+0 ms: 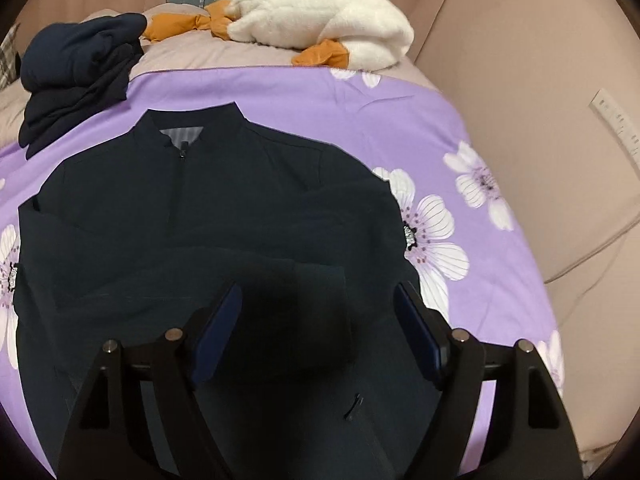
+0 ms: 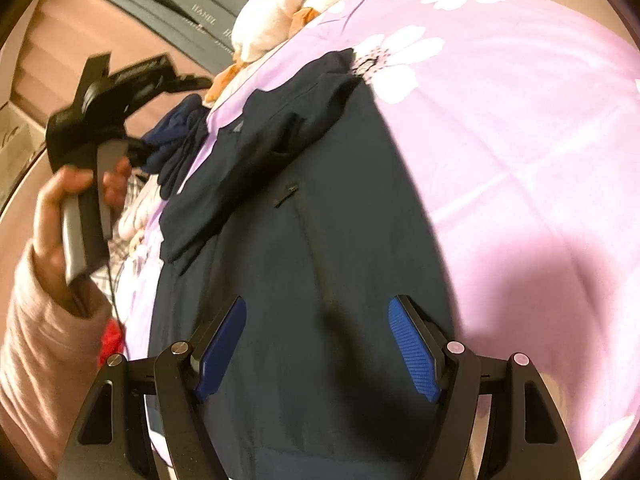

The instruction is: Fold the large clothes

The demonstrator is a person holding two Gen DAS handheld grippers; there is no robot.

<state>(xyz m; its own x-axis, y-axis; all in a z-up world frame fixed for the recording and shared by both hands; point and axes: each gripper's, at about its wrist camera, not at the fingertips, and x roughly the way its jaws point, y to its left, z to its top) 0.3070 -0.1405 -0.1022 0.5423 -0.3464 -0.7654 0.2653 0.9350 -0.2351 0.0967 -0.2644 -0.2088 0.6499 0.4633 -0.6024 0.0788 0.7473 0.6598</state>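
We hold both tools, left (image 1: 318, 334) and right (image 2: 318, 344), jaws apart and empty, above the dark jacket (image 1: 192, 216), whose sleeves lie folded inward, ready for folding.

Bare purple sheet (image 1: 460, 140) right of jacket (image 1: 180, 220) is open; clothes pile (image 1: 76, 80) & plush (image 1: 328, 28) block far side.

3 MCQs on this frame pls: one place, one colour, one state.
1. Where does the dark jacket lie?
A. on the purple floral bedspread
B. on a hanger
C. on the floor

2. What colour are the pads of the right gripper?
A. red
B. blue
C. white

3. How do the jaws of the left gripper stand?
A. shut on a sleeve
B. shut on nothing
C. open above the jacket

Key: 1 A, purple cloth shows around it; 2 B, both pads are blue; 3 C, pads stand apart, nothing pinched.
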